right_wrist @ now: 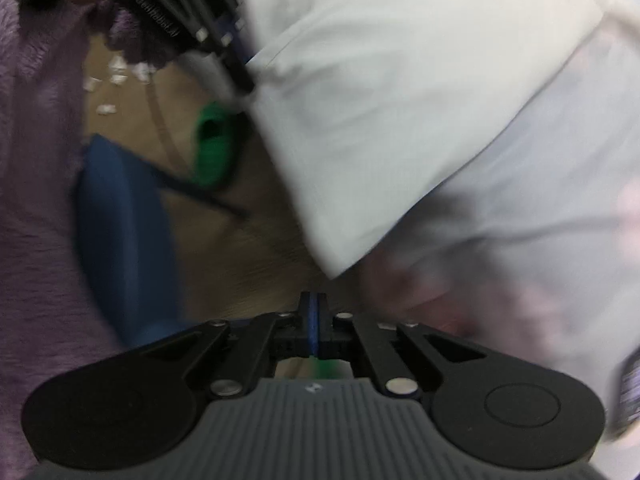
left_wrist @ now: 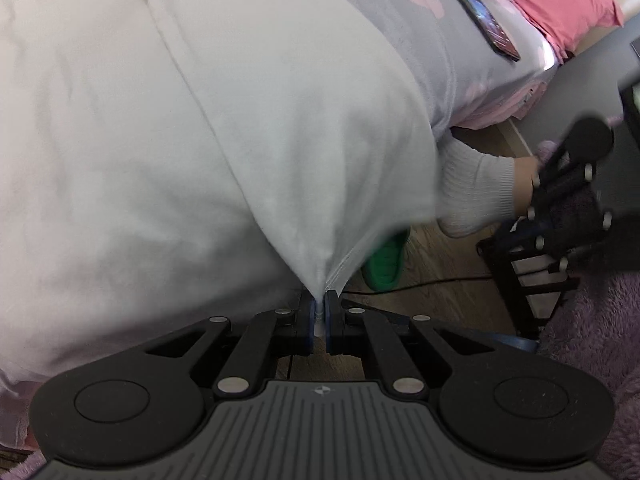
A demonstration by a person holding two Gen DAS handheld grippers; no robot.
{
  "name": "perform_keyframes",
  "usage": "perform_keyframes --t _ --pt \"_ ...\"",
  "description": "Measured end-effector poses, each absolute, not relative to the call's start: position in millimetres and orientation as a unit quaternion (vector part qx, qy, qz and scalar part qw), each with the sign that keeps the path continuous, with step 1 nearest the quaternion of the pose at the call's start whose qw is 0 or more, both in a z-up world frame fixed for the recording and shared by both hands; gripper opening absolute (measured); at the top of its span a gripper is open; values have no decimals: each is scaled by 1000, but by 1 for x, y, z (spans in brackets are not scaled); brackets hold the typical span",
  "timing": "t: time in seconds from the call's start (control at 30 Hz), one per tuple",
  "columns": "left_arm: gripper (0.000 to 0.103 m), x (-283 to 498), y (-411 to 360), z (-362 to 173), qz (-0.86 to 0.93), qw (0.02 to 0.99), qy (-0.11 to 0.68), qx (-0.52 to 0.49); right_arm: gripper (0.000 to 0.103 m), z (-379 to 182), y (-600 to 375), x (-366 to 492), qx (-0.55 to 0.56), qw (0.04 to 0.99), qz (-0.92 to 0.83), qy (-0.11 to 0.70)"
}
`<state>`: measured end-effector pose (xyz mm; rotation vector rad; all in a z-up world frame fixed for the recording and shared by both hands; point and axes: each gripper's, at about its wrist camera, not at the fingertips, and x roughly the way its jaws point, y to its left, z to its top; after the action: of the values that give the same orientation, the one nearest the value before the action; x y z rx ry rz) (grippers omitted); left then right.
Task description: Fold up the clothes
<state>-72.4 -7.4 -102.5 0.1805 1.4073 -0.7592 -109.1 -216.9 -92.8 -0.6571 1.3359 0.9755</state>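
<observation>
While the left tongs point(left_wrist: 319, 304) are clenched on a corner of the white garment point(left_wrist: 168, 128), the cloth rises from that pinch and spreads wide to the left and far side, covering most of the left wrist view. A seam runs down it toward the pinched point. Beyond the garment, to the right, lies the bed point(left_wrist: 472, 64) under a grey sheet with pink spots. On that sheet rests a dark phone point(left_wrist: 480, 16), and farther right a folded red garment point(left_wrist: 560, 4) sits on a stack of pale clothes. Below the bed edge a foot in a white sock point(left_wrist: 476, 192) stands on the wooden floor point(left_wrist: 440, 256), with a green slipper point(left_wrist: 386, 264) partly hidden behind the hanging cloth. At the right edge the right tongs point(left_wrist: 516, 232) show from the side in the person's hand, near a purple fluffy sleeve point(left_wrist: 592, 332).

In the right wrist view, blurred by motion, purple fleece fills the left side, a blue thing point(right_wrist: 120, 240) that I cannot name lies beside it on the floor, and the green slipper point(right_wrist: 212, 148) sits farther off. The left tongs point(right_wrist: 240, 80) appear at top, gripping the garment's edge. The white garment point(right_wrist: 400, 100) hangs across the right half. The right tongs point(right_wrist: 314, 304) are pressed together with nothing between them, just apart from the cloth's lowest corner.
</observation>
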Motion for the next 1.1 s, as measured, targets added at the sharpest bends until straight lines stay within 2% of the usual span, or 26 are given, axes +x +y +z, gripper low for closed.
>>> perform_keyframes --t 0.17,0.33,0.63,0.7,0.77,0.97,1.1 --pt "2 -71 -1 -104 -323 693 640 74 0 -104 -209 -129 -343 596 444 575" --pt "3 -69 10 -95 -313 707 631 63 3 -90 -204 -110 -329 651 407 550" --pt "14 -66 25 -90 -301 723 620 41 6 -45 -245 -54 -180 770 314 525" --pt "16 -67 19 -94 -310 716 624 54 9 -50 -249 -52 -161 766 319 534" --pt "21 -66 13 -96 -317 712 623 67 30 -55 -251 -56 -155 755 331 544" --pt "23 -67 0 -104 -315 718 613 97 33 -79 -249 -54 -148 736 337 568" --pt "23 -67 -4 -107 -321 719 608 97 41 -109 -234 -35 -108 737 318 586"
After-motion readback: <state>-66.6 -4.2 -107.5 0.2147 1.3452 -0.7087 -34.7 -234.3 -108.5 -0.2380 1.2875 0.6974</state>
